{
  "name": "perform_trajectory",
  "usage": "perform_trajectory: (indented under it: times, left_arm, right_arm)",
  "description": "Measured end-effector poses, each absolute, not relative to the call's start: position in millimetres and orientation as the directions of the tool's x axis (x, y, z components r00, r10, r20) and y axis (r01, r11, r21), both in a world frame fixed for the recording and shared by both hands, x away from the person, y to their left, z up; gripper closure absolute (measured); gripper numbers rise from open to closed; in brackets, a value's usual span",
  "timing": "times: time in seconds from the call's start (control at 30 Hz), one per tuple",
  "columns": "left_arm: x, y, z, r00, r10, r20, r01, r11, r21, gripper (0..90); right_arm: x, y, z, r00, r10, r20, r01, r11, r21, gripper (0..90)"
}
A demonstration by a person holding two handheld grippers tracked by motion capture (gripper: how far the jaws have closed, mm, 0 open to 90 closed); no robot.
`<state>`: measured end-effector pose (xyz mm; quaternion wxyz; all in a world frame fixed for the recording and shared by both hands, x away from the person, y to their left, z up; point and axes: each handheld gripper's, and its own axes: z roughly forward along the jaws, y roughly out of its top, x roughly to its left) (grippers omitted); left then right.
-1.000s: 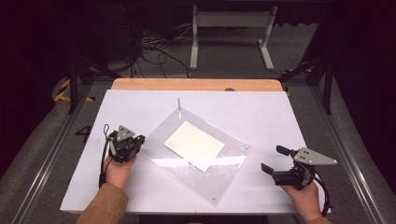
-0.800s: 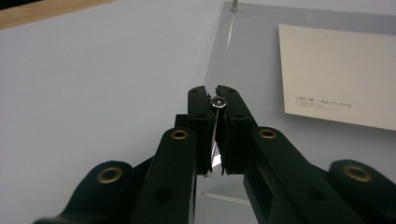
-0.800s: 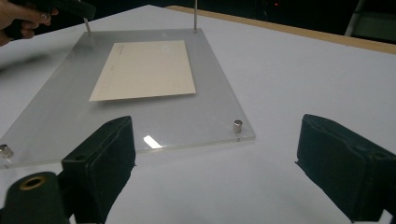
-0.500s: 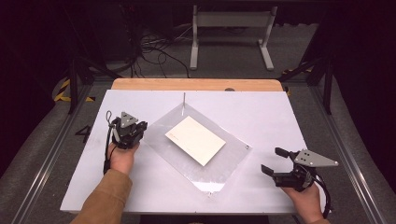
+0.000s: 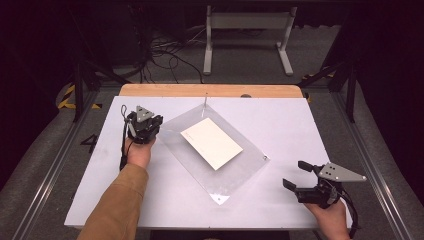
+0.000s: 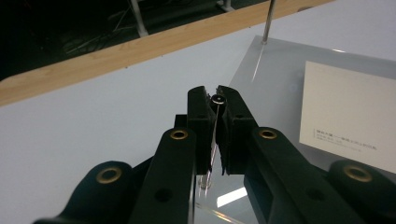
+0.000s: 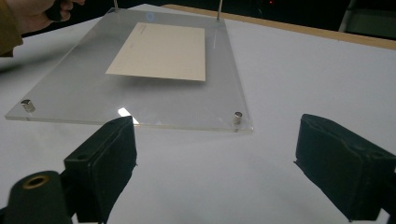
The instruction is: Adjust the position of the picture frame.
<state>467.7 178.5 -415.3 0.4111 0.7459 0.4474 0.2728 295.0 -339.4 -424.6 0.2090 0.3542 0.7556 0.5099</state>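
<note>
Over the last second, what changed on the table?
The left claw moved forward, away from the person, along the clear plate's left edge; it now grips a thin metal pin at that corner. The plate has turned slightly with it. The right claw stayed open at the table's near right.

We take the clear acrylic rectangular plate point(image 5: 220, 170) as landmark; it lies mid-table on the white table top point(image 5: 280, 120), turned diagonally. On the plate, toward its far half, lies the cream paper card point(image 5: 211, 143). At the plate's far corner a thin metal pin point(image 5: 205, 102) stands upright. At its left corner sits the left gripper point(image 5: 144, 127), jaws closed on a second thin metal post point(image 6: 212, 135). The right gripper point(image 5: 300, 182) sits to the right of the plate's near corner, apart from it, jaws spread wide. Behind the plate, along the table's far edge, runs the wooden strip point(image 5: 210, 90).
</note>
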Motion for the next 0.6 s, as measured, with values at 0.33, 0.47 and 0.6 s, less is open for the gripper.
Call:
perform_trajectory:
  times: [0.33,0.47,0.6]
  left_arm:
    - [483,181,-437,0.447,0.894,0.016,0.499,-0.264,0.825,84.7]
    - [485,183,-442,0.449,0.894,-0.011,0.523,-0.252,0.814,84.6]
    - [482,187,-437,0.456,0.888,-0.051,0.52,-0.22,0.826,73.8]
  right_arm:
    - [298,-334,-428,-0.658,0.751,0.055,0.366,0.255,0.895,19.3]
    - [303,-331,-429,-0.658,0.751,0.045,0.377,0.278,0.884,23.2]
    - [309,-328,-427,-0.657,0.753,0.032,0.385,0.298,0.873,31.7]
